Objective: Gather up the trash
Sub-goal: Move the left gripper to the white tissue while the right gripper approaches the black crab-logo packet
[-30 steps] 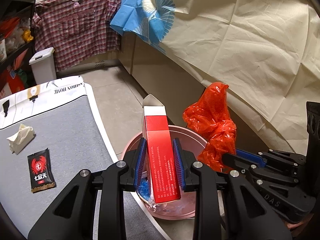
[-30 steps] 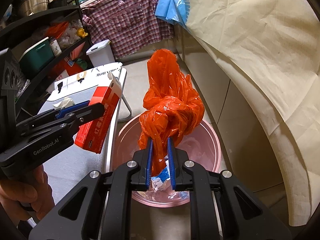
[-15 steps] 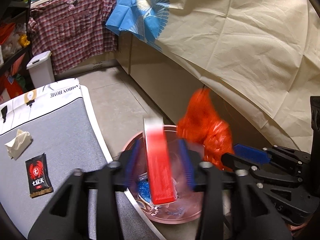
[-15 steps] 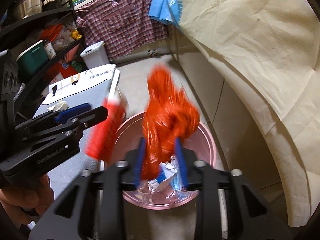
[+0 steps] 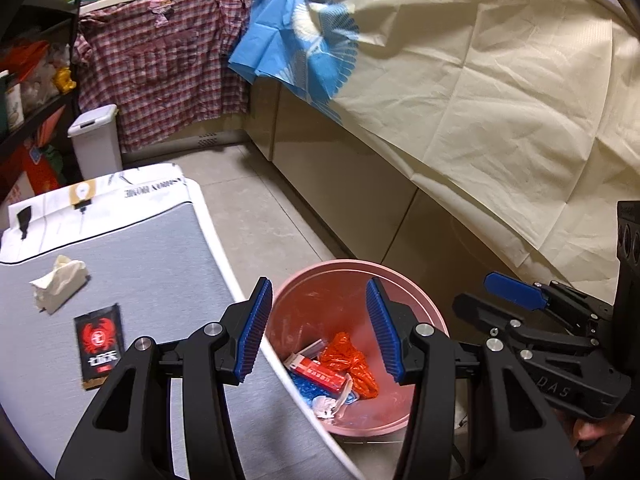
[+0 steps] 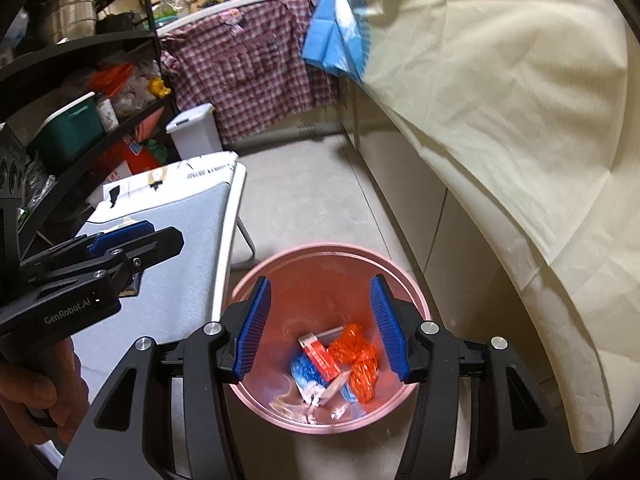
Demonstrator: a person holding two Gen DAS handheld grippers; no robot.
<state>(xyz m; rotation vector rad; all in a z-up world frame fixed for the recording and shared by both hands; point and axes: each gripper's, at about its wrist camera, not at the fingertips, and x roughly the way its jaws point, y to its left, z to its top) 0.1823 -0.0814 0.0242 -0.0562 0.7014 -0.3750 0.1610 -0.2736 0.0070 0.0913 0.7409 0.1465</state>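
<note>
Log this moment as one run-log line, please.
left gripper: open, empty, jaws just opened | right gripper: open, empty, jaws just opened | red box, orange bag: in pink bin | tissue, black sachet: on table

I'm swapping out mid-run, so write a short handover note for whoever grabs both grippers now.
Left gripper: open, empty, jaws have just been opening, above the round pink plastic bin.
Right gripper: open, empty, jaws also just opened, over the same bin.
Done: the red cardboard box and crumpled orange plastic bag lie in the bin with other scraps.
Left: the crumpled white tissue and black sachet with red crab logo lie on the grey table beside the bin.
</note>
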